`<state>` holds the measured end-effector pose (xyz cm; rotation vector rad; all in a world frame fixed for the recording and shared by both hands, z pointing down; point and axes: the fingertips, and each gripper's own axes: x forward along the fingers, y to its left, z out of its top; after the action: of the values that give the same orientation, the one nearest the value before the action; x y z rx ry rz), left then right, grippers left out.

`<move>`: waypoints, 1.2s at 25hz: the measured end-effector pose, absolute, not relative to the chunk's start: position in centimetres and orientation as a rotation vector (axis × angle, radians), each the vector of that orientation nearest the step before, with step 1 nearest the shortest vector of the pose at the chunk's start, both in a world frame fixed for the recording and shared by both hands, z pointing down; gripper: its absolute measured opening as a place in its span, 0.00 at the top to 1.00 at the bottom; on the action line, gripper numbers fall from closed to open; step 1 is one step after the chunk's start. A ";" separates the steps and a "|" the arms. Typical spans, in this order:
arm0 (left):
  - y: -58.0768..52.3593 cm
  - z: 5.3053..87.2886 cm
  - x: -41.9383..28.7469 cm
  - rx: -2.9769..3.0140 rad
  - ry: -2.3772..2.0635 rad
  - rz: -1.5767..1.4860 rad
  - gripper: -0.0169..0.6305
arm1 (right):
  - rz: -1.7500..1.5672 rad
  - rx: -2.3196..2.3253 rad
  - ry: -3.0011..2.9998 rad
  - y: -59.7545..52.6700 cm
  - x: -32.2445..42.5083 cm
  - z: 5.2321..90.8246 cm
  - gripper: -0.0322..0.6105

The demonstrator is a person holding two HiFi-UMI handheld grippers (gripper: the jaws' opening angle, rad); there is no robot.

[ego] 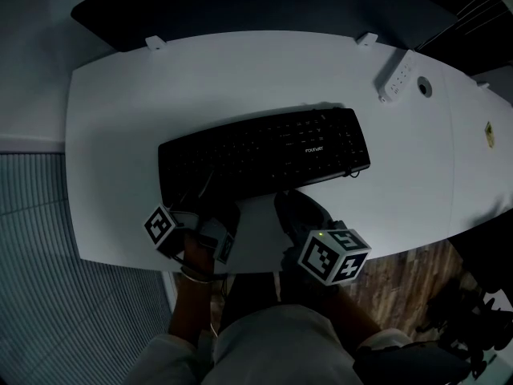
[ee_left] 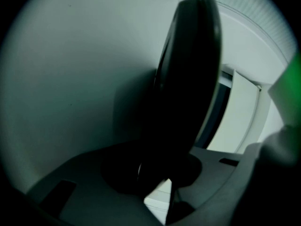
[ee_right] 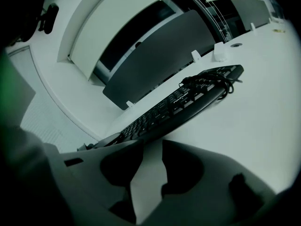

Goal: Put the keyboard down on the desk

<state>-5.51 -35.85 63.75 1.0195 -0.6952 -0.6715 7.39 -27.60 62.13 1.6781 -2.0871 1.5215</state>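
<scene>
A black keyboard (ego: 264, 155) lies across the middle of the white desk (ego: 240, 70), with its long side running left to right. My left gripper (ego: 204, 207) is at the keyboard's front left edge. In the left gripper view the keyboard (ee_left: 188, 79) shows edge-on and dark, running straight into the gripper (ee_left: 157, 173), whose jaws are shut on it. My right gripper (ego: 300, 207) hovers just in front of the keyboard's front edge near the middle. It (ee_right: 150, 159) is open, with only bare desk between its fingers. The keyboard (ee_right: 188, 102) lies just beyond them, its cable (ee_right: 211, 79) bunched on the far end.
A white power strip (ego: 397, 76) and a round cable hole (ego: 424, 87) sit at the desk's back right. A dark partition (ego: 240, 6) stands behind the desk. A small yellow tag (ego: 489, 132) lies at the right. The desk's front edge is under my grippers.
</scene>
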 end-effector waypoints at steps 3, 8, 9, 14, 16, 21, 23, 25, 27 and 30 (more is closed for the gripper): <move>-35.8 63.8 -5.6 1.022 -0.699 -0.670 0.81 | 1.589 1.683 -2.087 -28.2 7.1 62.2 0.78; -36.0 63.7 -5.6 1.035 -0.703 -0.655 0.81 | 1.744 1.717 -2.102 -28.9 7.0 61.8 0.78; -36.0 63.7 -5.6 1.036 -0.702 -0.654 0.82 | 1.784 1.720 -2.100 -29.1 7.0 61.8 0.78; -36.0 63.6 -5.5 1.046 -0.713 -0.640 0.82 | 1.894 1.726 -2.079 -29.4 6.8 61.9 0.78; -36.1 63.6 -5.5 1.057 -0.718 -0.625 0.82 | 1.933 1.727 -2.071 -29.5 6.7 62.0 0.78; -36.0 63.6 -5.4 1.062 -0.717 -0.610 0.82 | 2.069 1.735 -2.039 -29.8 6.6 62.2 0.78; -35.9 63.7 -5.4 1.062 -0.723 -0.611 0.82 | 2.088 1.733 -2.029 -29.8 6.7 62.3 0.78; -35.9 63.7 -5.5 1.060 -0.728 -0.615 0.82 | 2.106 1.738 -2.016 -29.8 6.7 62.4 0.78; -35.7 63.7 -5.3 1.054 -0.726 -0.624 0.81 | 2.092 1.749 -2.010 -29.6 6.8 62.4 0.78; -35.1 63.3 -4.8 1.055 -0.705 -0.637 0.77 | 2.079 1.755 -2.001 -29.5 6.9 62.4 0.78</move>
<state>-4.79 -35.14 63.27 1.0549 -0.7046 -0.6370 6.93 -29.53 62.42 1.7554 -2.0010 2.0791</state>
